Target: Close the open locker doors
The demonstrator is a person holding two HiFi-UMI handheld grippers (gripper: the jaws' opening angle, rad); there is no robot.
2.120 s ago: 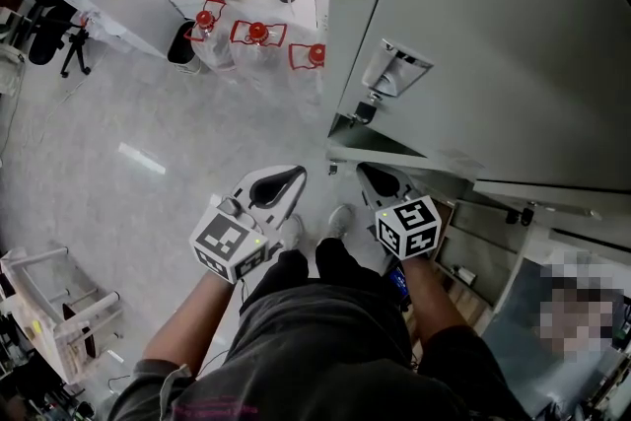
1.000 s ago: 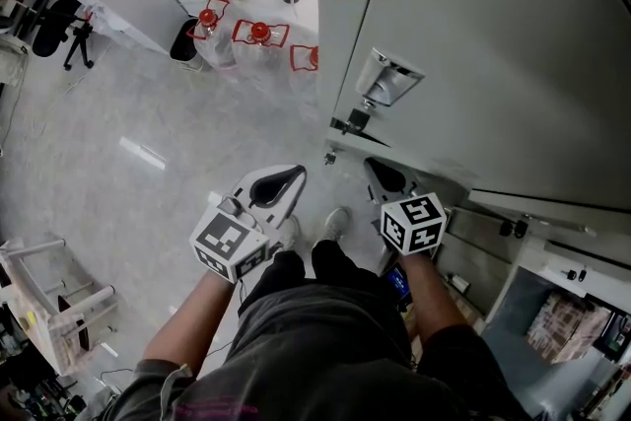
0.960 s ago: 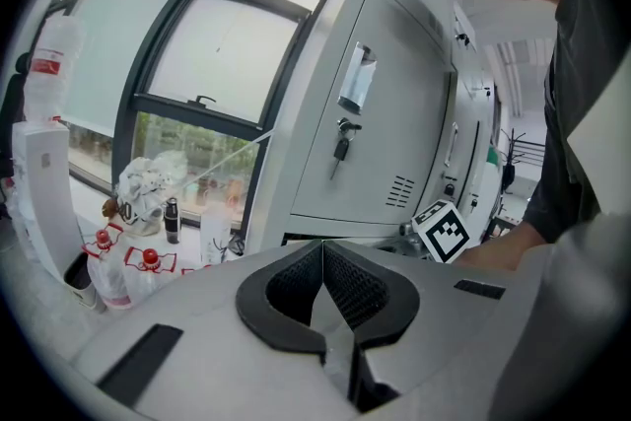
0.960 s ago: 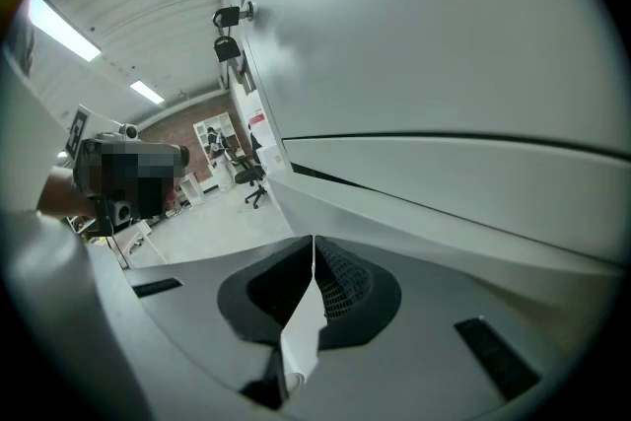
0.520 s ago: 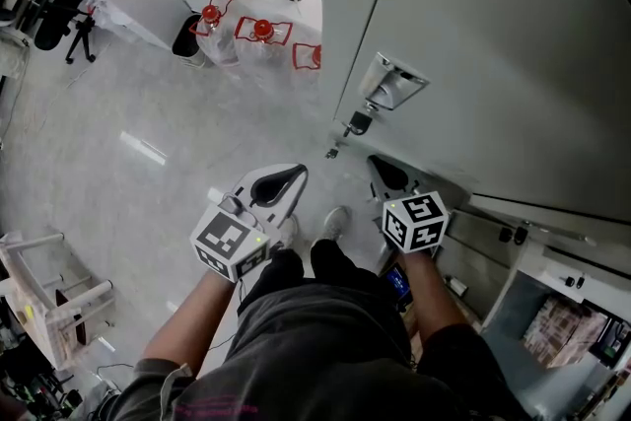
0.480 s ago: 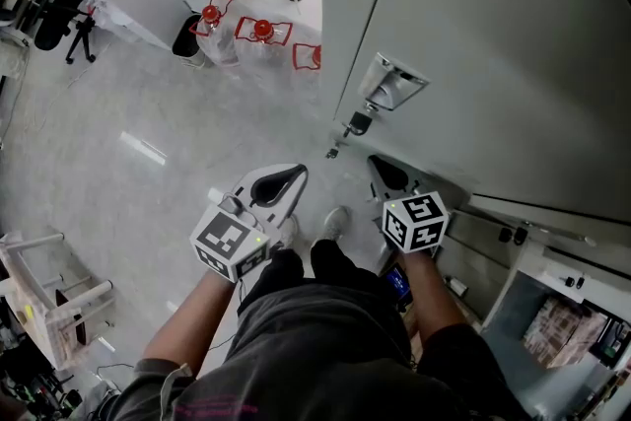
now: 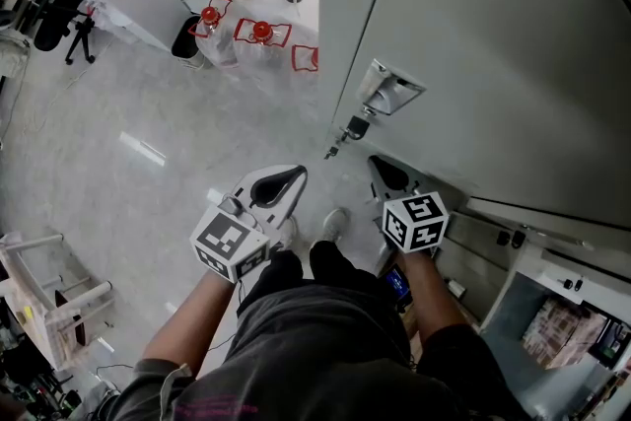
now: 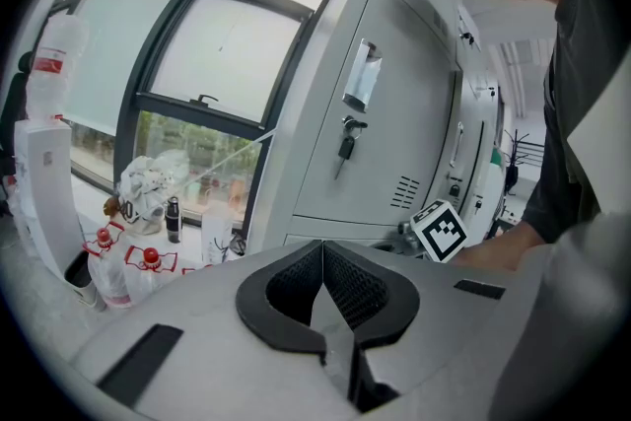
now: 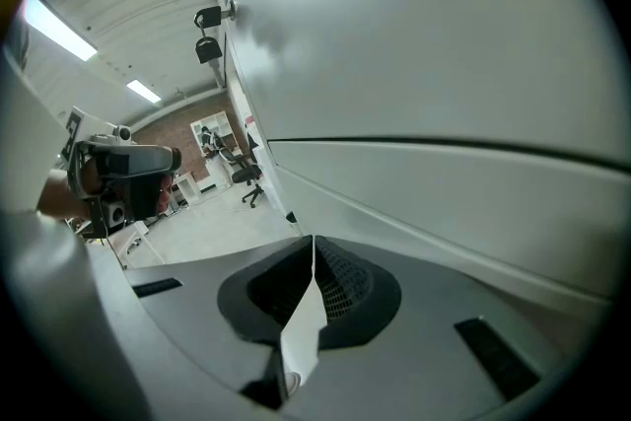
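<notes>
My right gripper point(image 9: 311, 263), clenched on nothing, sits close to the pale grey metal locker door point(image 9: 444, 212). A glancing push could skid off and leave it ajar. My left gripper point(image 8: 322, 263), also clenched and empty, hangs well to the left.

Pale grey locker door point(image 7: 473, 44), red-capped bottles point(image 7: 258, 33)

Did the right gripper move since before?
Yes, a little: the right gripper slid away from the white shoe, toward the lockers.

The tall grey metal locker bank point(image 7: 473, 35) stands on your right. Your right gripper point(image 7: 386, 175) sits close before it, below the keyed lock point(image 7: 352, 127); your left gripper point(image 7: 281, 180) is further left, over the pale floor point(image 7: 148, 153). Red-capped clear plastic bottles point(image 7: 258, 35) stand at the floor's far edge, left of the lockers.
</notes>
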